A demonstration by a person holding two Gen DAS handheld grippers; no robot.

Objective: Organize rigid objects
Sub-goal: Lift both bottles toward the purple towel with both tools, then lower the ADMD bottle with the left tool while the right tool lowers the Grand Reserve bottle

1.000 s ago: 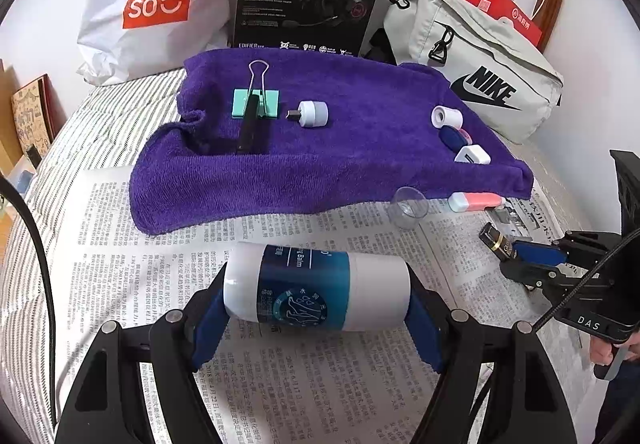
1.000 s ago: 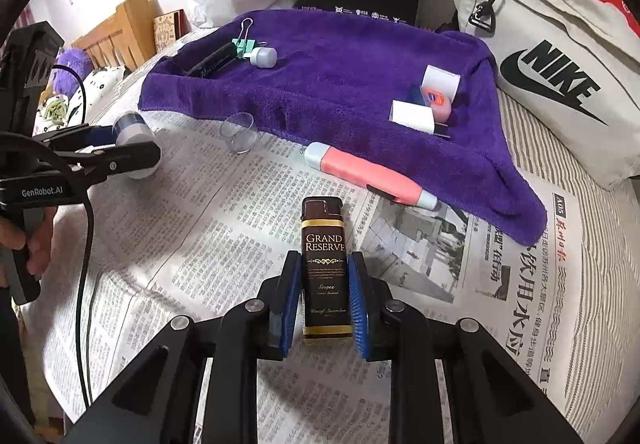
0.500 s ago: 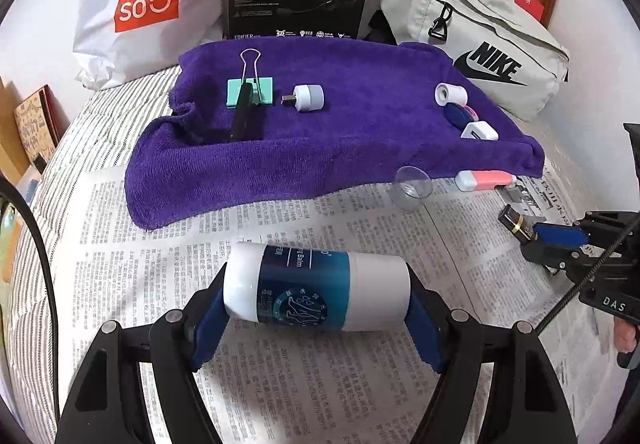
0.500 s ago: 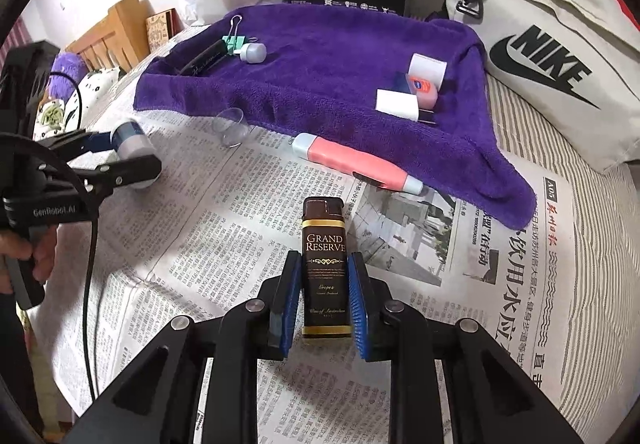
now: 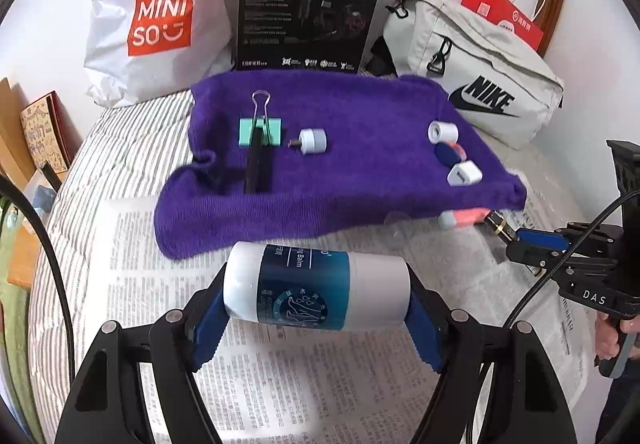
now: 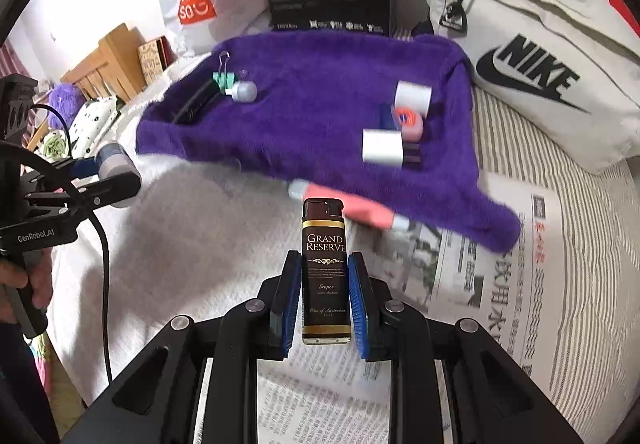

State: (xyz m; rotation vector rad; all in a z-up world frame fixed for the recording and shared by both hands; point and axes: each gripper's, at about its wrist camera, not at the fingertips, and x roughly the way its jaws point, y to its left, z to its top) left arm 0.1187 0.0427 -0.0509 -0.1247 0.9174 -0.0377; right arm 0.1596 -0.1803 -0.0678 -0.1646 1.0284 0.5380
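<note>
While the purple towel is lying spread over the newspaper, the left gripper is clamping the white and teal balm bottle crosswise, above the newspaper just short of the towel's near edge. The right gripper is pinching the brown Grand Reserve lighter upright, near the pink cutter at the towel's edge.

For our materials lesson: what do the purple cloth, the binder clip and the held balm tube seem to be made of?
Purple cloth: soft terry or fleece, fuzzy matte pile.
Binder clip: probably painted metal, mint body with shiny wire handles.
Balm tube, in the left gripper: likely smooth plastic, white with a slightly glossy teal label.
</note>
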